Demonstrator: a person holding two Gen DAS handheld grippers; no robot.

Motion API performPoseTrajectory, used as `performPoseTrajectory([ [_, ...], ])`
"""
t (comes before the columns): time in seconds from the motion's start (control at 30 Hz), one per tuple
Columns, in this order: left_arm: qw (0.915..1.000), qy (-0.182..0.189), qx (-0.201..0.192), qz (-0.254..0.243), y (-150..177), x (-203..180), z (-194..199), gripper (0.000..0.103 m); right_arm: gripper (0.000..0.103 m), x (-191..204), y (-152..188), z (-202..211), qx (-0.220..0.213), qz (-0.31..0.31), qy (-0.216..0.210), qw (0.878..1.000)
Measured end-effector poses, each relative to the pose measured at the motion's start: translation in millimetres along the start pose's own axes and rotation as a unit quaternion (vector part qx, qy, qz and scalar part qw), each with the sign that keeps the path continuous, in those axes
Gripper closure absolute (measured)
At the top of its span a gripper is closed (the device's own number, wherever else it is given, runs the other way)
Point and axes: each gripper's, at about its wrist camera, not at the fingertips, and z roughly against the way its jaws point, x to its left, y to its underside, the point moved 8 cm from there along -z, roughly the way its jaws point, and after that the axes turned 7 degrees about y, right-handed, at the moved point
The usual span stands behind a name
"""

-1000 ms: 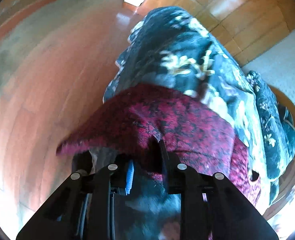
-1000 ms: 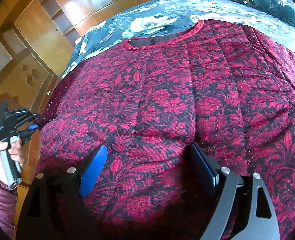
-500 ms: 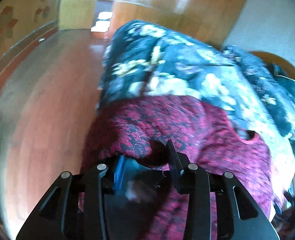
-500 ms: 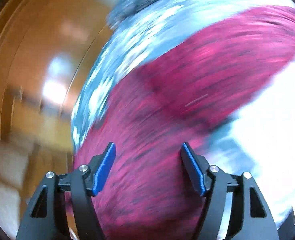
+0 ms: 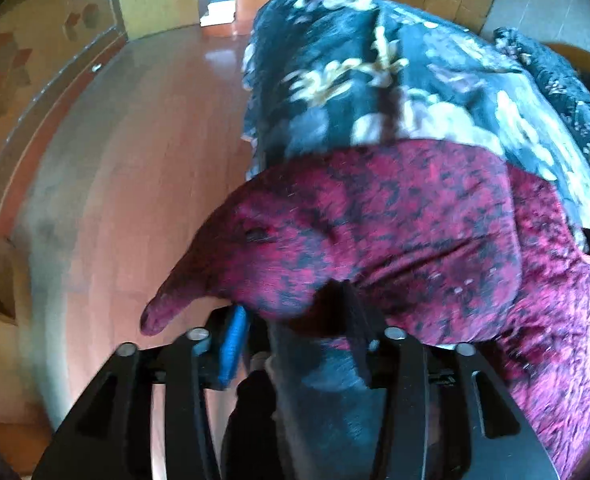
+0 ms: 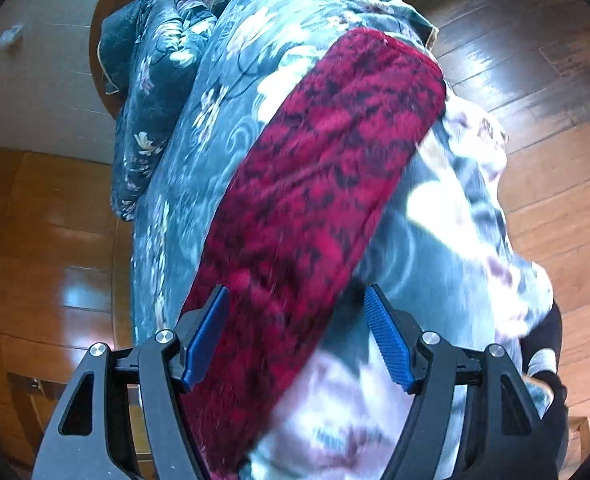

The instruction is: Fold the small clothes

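Note:
A red and black patterned garment lies on a bed with a dark floral bedspread. In the left wrist view its near corner is lifted and drapes over my left gripper; the jaws stand a little apart with cloth between them. In the right wrist view the garment shows as a long red strip across the bedspread. My right gripper is open just above the strip's near end, and holds nothing.
A polished wooden floor runs left of the bed, with a wooden wall and a doorway behind. In the right wrist view, pillows lie at the bed's far end and wooden floor lies to the right.
My right gripper has swung away from the flat garment and now looks along the bed. My left gripper has lifted the garment's corner and turned towards the bed.

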Motion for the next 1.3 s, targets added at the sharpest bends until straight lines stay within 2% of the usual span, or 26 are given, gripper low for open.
performPoseTrajectory([
  [0.03, 1.0, 0.001, 0.007, 0.004, 2, 5, 0, 0.043, 0.035, -1, -3, -3, 0.0, -0.003, 0.003, 1.0],
  [0.07, 0.9997, 0.019, 0.013, 0.009, 2, 9, 0, 0.043, 0.038, -4, -7, -8, 0.003, -0.009, 0.004, 1.0],
  [0.13, 0.9992, 0.027, 0.016, 0.025, -1, 19, 2, 0.043, 0.045, -8, -12, -11, -0.001, -0.013, 0.007, 1.0],
  [0.17, 0.9993, 0.013, 0.014, 0.031, -3, 24, 2, 0.04, 0.051, -8, -14, -12, -0.004, -0.014, 0.009, 1.0],
  [0.23, 0.9982, -0.053, -0.005, 0.029, -15, 36, 8, 0.037, 0.067, -9, -21, -12, -0.005, -0.008, 0.019, 1.0],
  [0.27, 0.9976, -0.062, -0.008, 0.03, -18, 38, 10, 0.037, 0.074, -8, -24, -12, -0.006, -0.004, 0.022, 1.0],
  [0.33, 0.9962, -0.059, -0.024, 0.059, -23, 46, 21, 0.037, 0.082, 0, -27, -10, -0.01, 0.017, 0.032, 0.999],
  [0.4, 0.9948, -0.036, -0.052, 0.08, -25, 41, 37, 0.037, 0.085, 13, -29, -2, -0.022, 0.045, 0.034, 0.998],
  [0.47, 0.9949, -0.019, -0.065, 0.076, -22, 30, 47, 0.037, 0.087, 36, -26, 13, -0.039, 0.085, 0.025, 0.995],
  [0.53, 0.9936, 0.028, -0.087, 0.066, -20, 4, 60, 0.037, 0.089, 60, -20, 26, -0.052, 0.119, 0.01, 0.992],
  [0.6, 0.9925, 0.07, -0.088, 0.047, -19, -24, 65, 0.037, 0.091, 99, -5, 40, -0.062, 0.182, -0.008, 0.981],
  [0.63, 0.9912, 0.093, -0.088, 0.036, -15, -40, 69, 0.037, 0.091, 124, 12, 46, -0.066, 0.237, -0.005, 0.969],
  [0.7, 0.9875, 0.131, -0.086, 0.014, -8, -69, 73, 0.037, 0.091, 158, 41, 48, -0.068, 0.305, -0.005, 0.95],
  [0.73, 0.9856, 0.15, -0.079, 0.001, -3, -86, 72, 0.037, 0.092, 181, 68, 47, -0.063, 0.351, -0.009, 0.934],
  [0.83, 0.9779, 0.197, -0.067, -0.016, 11, -120, 73, 0.037, 0.092, 217, 135, 38, -0.047, 0.431, -0.012, 0.901],
  [0.87, 0.9751, 0.211, -0.064, -0.021, 15, -132, 74, 0.037, 0.092, 231, 171, 34, -0.034, 0.464, -0.027, 0.885],
  [0.93, 0.9711, 0.23, -0.059, -0.022, 26, -146, 77, 0.037, 0.092, 245, 225, 31, -0.017, 0.509, -0.039, 0.86],
  [1.03, 0.9652, 0.257, -0.046, -0.019, 33, -160, 77, 0.037, 0.092, 255, 313, 12, 0.037, 0.565, -0.054, 0.823],
  [1.07, 0.9635, 0.263, -0.043, -0.02, 34, -163, 77, 0.037, 0.091, 254, 345, 4, 0.055, 0.588, -0.056, 0.805],
  [1.1, 0.9619, 0.27, -0.04, -0.018, 34, -166, 77, 0.037, 0.089, 252, 370, -3, 0.077, 0.603, -0.058, 0.792],
  [1.13, 0.9598, 0.278, -0.036, -0.015, 33, -169, 75, 0.037, 0.076, 247, 389, -8, 0.097, 0.613, -0.06, 0.782],
  [1.17, 0.9588, 0.282, -0.03, -0.014, 32, -169, 71, 0.037, 0.048, 241, 409, -12, 0.117, 0.623, -0.061, 0.771],
  [1.2, 0.9593, 0.282, -0.021, -0.01, 32, -170, 66, 0.037, 0.039, 238, 416, -11, 0.116, 0.626, -0.057, 0.769],
  [1.3, 0.9581, 0.286, -0.008, 0.001, 31, -169, 54, 0.037, 0.04, 222, 416, 7, 0.124, 0.62, -0.07, 0.772],
])
